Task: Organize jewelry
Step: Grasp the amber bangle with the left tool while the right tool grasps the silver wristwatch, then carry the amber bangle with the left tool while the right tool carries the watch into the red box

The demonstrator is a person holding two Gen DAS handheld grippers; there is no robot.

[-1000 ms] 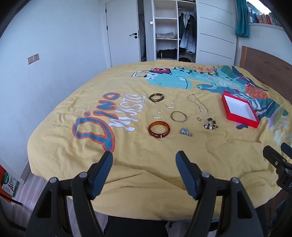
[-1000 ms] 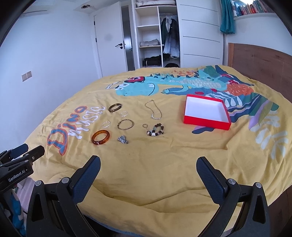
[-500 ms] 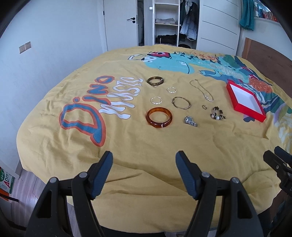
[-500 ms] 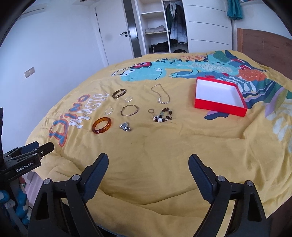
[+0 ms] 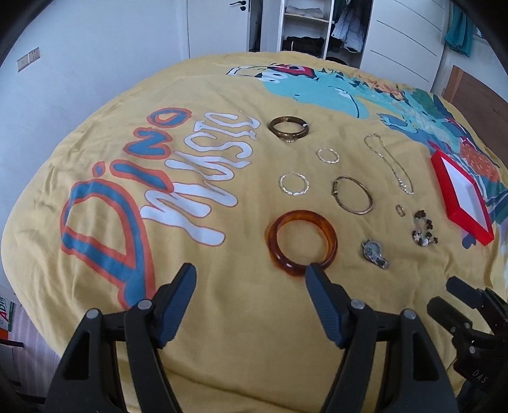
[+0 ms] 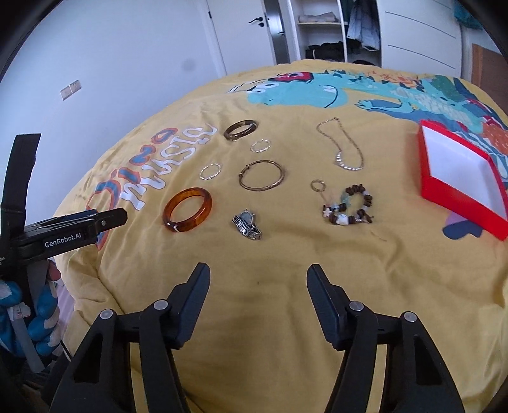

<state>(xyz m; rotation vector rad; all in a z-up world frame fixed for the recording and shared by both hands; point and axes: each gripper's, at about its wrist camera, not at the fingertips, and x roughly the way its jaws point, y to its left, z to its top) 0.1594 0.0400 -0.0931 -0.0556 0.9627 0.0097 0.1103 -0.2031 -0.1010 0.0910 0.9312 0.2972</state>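
Observation:
Jewelry lies spread on a yellow dinosaur bedspread (image 5: 241, 317). Nearest the left gripper (image 5: 250, 274) is an amber bangle (image 5: 301, 241); the gripper is open over bare cloth, its right fingertip just short of the bangle's near rim. Beyond lie a dark bangle (image 5: 288, 128), two small silver hoops (image 5: 293, 183), a thin gold bangle (image 5: 352, 194), a chain necklace (image 5: 389, 162), a small ring (image 5: 400, 209), a beaded bracelet (image 6: 352, 205) and a silver brooch (image 6: 247, 224). The right gripper (image 6: 257, 273) hangs above the bedspread short of the brooch, its jaws closing with nothing between them.
An open red box (image 6: 460, 174) with a white inside sits on the bedspread at the right. Behind the bed stand a white door (image 5: 219, 28) and an open wardrobe (image 5: 304, 25). The bed's near edge drops to the floor at the left.
Both grippers have come forward and down toward the jewelry, which now looks larger and closer. The right gripper's jaws have narrowed. Nothing on the bed has moved.

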